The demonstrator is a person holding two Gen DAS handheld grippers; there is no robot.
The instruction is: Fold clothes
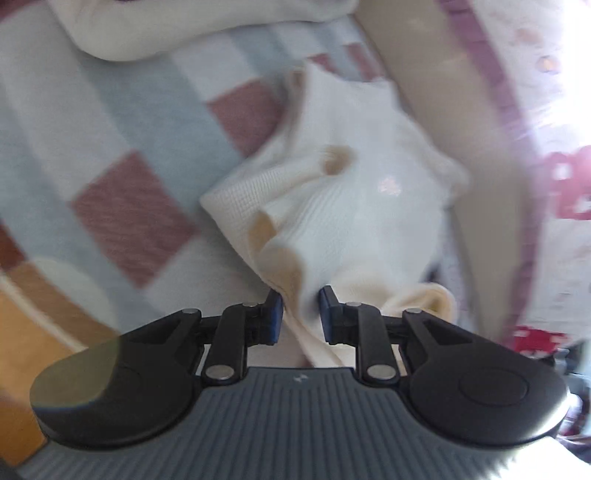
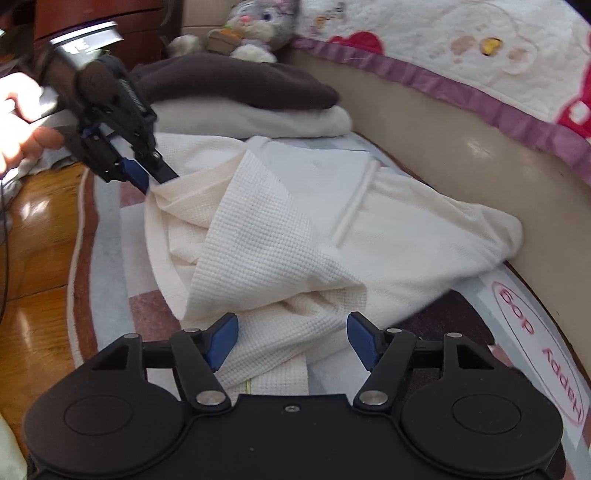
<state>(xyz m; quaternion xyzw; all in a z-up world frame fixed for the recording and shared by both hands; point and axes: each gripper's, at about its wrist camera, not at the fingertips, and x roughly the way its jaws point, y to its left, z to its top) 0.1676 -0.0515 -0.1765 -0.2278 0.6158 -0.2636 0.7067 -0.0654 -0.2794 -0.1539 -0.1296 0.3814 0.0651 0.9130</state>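
Observation:
A cream waffle-knit garment (image 2: 295, 229) lies bunched on a patchwork rug. My left gripper (image 1: 301, 314) is shut on a bunched edge of this garment (image 1: 332, 206), which hangs away from its blue pads. In the right wrist view the same left gripper (image 2: 155, 181), held by a hand, pinches the garment's far left corner and lifts it. My right gripper (image 2: 291, 339) is open low over the garment's near edge, with cloth lying between its spread blue pads (image 2: 221, 341) but not clamped.
A folded stack, a dark brown piece (image 2: 236, 81) on a white one (image 2: 258, 118), sits behind the garment. A beige bed side (image 2: 424, 129) with a quilted cover (image 2: 461, 44) runs along the right. A plush rabbit (image 2: 255, 26) lies at the back. Wooden floor (image 2: 33, 236) borders the rug (image 1: 129, 206) on the left.

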